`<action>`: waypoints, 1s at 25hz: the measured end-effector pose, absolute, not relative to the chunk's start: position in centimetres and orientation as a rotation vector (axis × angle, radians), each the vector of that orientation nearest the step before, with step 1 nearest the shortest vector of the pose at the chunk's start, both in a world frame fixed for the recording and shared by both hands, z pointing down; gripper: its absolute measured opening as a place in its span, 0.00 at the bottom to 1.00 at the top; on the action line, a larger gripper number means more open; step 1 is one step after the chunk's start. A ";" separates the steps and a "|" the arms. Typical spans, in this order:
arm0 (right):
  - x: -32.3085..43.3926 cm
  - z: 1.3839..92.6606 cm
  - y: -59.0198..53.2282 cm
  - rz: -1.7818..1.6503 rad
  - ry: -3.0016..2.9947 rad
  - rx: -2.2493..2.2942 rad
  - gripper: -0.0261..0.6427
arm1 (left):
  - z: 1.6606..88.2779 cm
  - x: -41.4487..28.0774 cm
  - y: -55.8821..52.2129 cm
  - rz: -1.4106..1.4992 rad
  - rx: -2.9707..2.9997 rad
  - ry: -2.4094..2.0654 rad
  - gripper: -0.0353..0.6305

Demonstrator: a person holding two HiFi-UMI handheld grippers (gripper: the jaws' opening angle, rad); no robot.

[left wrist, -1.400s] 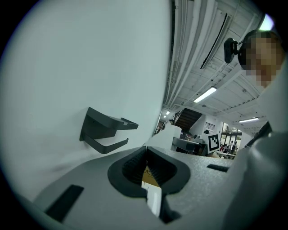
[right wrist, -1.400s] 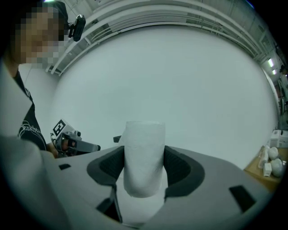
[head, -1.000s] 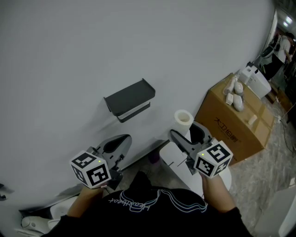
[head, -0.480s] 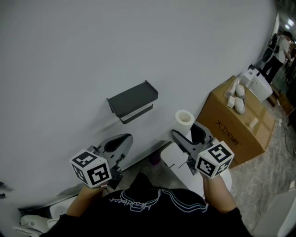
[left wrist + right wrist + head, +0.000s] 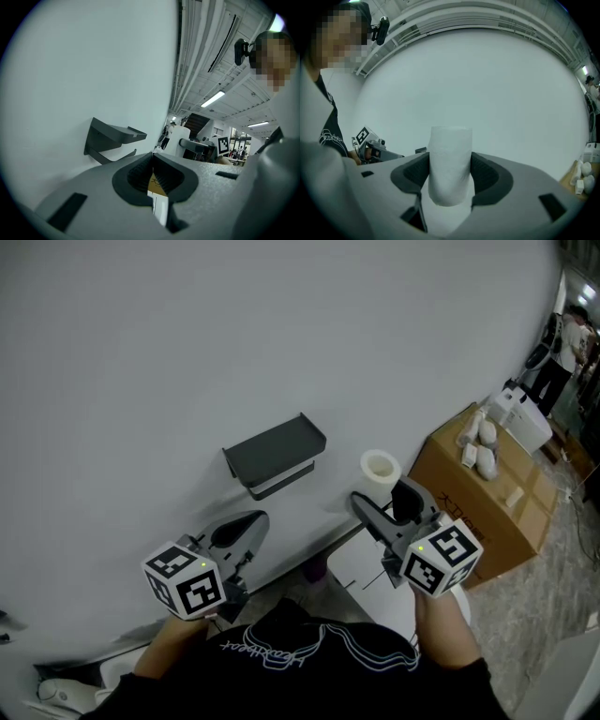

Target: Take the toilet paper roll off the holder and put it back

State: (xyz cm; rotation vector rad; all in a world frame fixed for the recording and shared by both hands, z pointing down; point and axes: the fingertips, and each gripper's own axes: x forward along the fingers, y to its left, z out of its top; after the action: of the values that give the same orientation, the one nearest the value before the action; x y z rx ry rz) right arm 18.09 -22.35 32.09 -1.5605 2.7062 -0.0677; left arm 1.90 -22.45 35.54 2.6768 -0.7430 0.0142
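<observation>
A white toilet paper roll [image 5: 380, 468] [image 5: 450, 164] stands upright between the jaws of my right gripper [image 5: 386, 491] [image 5: 450, 176], which is shut on it. The dark grey holder [image 5: 275, 456] [image 5: 110, 140], with a flat shelf on top and an arm below, hangs on the white wall to the left of the roll and carries nothing. My left gripper [image 5: 234, 532] [image 5: 153, 176] stays low at the left, below the holder, its jaws shut with nothing between them.
A brown cardboard box [image 5: 487, 498] with small white items on top stands at the right. A white toilet [image 5: 361, 568] sits below my right gripper. A person [image 5: 565, 348] stands far off at the right edge.
My right gripper has risen with the roll, bringing it closer to the holder's height. The left gripper has kept still.
</observation>
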 end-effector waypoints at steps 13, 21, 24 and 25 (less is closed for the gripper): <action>16.1 26.8 -25.5 0.119 2.704 -1.494 0.44 | 34.5 0.7 -24.0 -0.008 2.706 -0.766 0.06; 14.2 25.4 -28.4 0.154 2.726 -1.441 0.44 | 34.3 -0.2 -26.1 -0.018 2.711 -0.788 0.06; 13.4 25.4 -29.5 0.158 2.744 -1.430 0.44 | 34.4 -0.5 -26.8 -0.019 2.713 -0.793 0.06; 13.1 25.4 -29.9 0.159 2.750 -1.426 0.44 | 34.4 -0.6 -27.0 -0.020 2.714 -0.795 0.06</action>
State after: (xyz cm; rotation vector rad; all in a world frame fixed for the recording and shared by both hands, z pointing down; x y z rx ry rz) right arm 13.07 -29.89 25.43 -1.4263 2.7504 0.1592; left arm -0.62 -26.97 34.40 2.7138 -0.7947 -0.0204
